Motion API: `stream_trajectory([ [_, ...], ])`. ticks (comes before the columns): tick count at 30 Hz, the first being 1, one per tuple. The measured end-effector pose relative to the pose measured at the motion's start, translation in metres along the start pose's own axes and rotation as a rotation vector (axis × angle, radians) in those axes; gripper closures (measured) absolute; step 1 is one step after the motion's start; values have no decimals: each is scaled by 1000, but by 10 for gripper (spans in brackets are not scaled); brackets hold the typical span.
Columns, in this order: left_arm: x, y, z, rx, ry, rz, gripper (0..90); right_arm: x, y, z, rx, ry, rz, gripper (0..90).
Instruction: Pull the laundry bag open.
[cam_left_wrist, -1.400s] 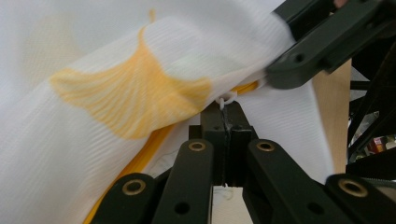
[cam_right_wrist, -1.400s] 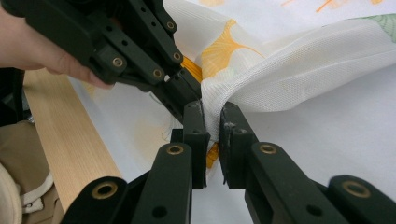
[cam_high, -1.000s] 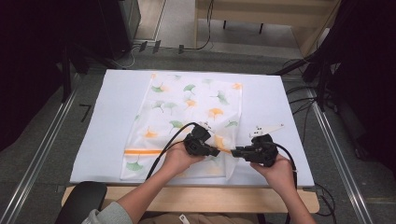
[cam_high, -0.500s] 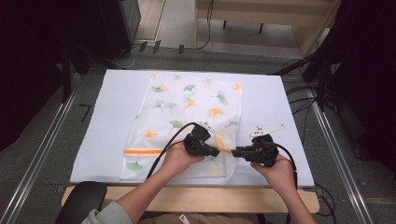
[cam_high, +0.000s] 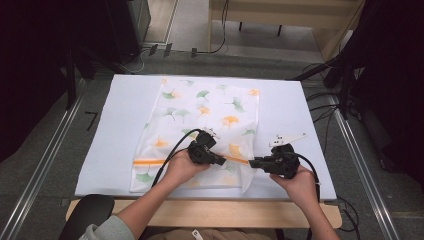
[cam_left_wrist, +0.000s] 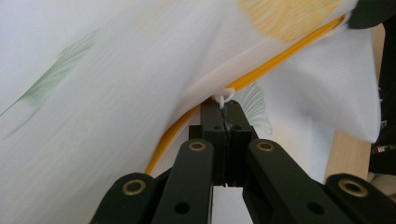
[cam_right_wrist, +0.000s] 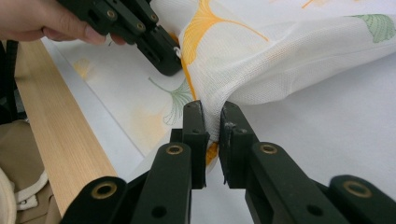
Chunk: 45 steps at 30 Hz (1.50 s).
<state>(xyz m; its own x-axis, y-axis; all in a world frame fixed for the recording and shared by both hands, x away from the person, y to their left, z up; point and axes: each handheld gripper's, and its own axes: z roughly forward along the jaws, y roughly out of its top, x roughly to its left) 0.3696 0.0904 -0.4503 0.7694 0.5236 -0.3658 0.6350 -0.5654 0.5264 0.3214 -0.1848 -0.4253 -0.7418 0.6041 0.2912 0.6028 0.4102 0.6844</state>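
Mesh laundry bag (cam_high: 200, 117) flat on desk (cam_high: 295, 110), near edge lifted. My left hand-held gripper (cam_left_wrist: 225, 108) pinches white zipper pull (cam_left_wrist: 225, 95) on orange zipper (cam_left_wrist: 280, 60); right hand-held gripper (cam_right_wrist: 212, 122) clamps bag corner. I judge zipper mostly undone, pull along remaining track left.

Two forearms reach in from bottom of high view. Left tool (cam_high: 221, 161), jaws pressed together, points right. Right tool (cam_high: 253, 163), jaws nearly closed w/ a narrow gap, points left toward it; tips near each other.
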Motion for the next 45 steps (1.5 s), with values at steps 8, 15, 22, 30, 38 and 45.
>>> stream_trajectory([
  [8, 0, -4, -4, -15, -8, -4, 900, -1, 0, -1, 1, -5, 4, 841],
  [15, -1, -4, -5, -16, -11, -6, 900, -2, -1, 0, 5, -7, 10, 841],
  [22, -2, -4, -5, -10, -9, 1, 900, -2, -1, 0, 6, -8, 10, 841],
  [30, -2, -4, -6, -14, -4, -2, 900, -3, -1, -1, 5, -6, 8, 841],
  [38, 1, -5, -8, -3, 5, -17, 900, -2, 0, -1, 8, -7, 9, 844],
  [45, 8, -9, -17, 9, 30, -24, 900, -4, -1, -1, 8, -11, 11, 844],
])
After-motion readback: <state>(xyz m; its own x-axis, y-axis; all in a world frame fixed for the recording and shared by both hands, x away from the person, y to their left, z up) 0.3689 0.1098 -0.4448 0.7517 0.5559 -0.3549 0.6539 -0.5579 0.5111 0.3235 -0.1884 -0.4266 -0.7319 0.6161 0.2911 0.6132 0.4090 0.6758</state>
